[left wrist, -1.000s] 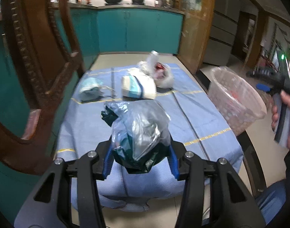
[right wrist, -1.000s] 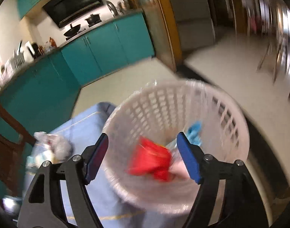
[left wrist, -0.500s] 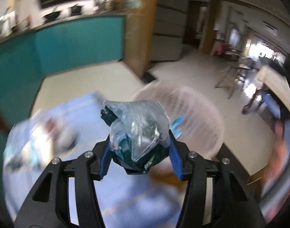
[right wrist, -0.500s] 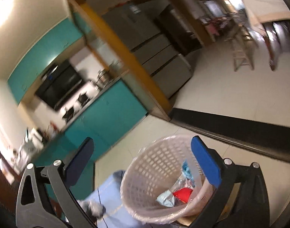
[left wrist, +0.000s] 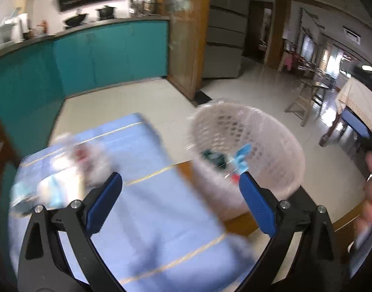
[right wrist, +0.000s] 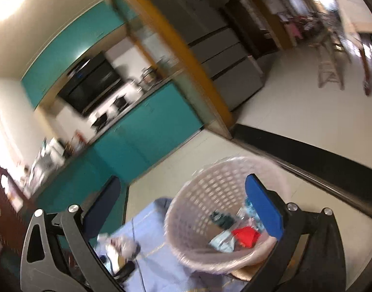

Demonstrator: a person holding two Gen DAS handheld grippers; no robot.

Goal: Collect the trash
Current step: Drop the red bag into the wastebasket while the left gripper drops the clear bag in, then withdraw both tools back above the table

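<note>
The remaining trash point(left wrist: 64, 170) lies on the blue-covered table point(left wrist: 149, 206), a blurred cluster of pale wrappers and bags ahead and to the left of your left hand-held gripper point(left wrist: 181, 194); its long axis can't be read through the blur. That hand-held gripper is spread wide with nothing between its pads. It looks the nearer of the two, so the next pick is likely its job. The basket point(left wrist: 271, 133) sits at the table's right edge, ahead-right, with a dark green bundle point(left wrist: 214, 158) inside. Your right hand-held gripper point(right wrist: 186, 209) is also wide open and empty, hovering just above the basket. Its view shows the basket's contents more clearly, including a red scrap point(right wrist: 245, 236), and catches the trash only at lower left.
</note>
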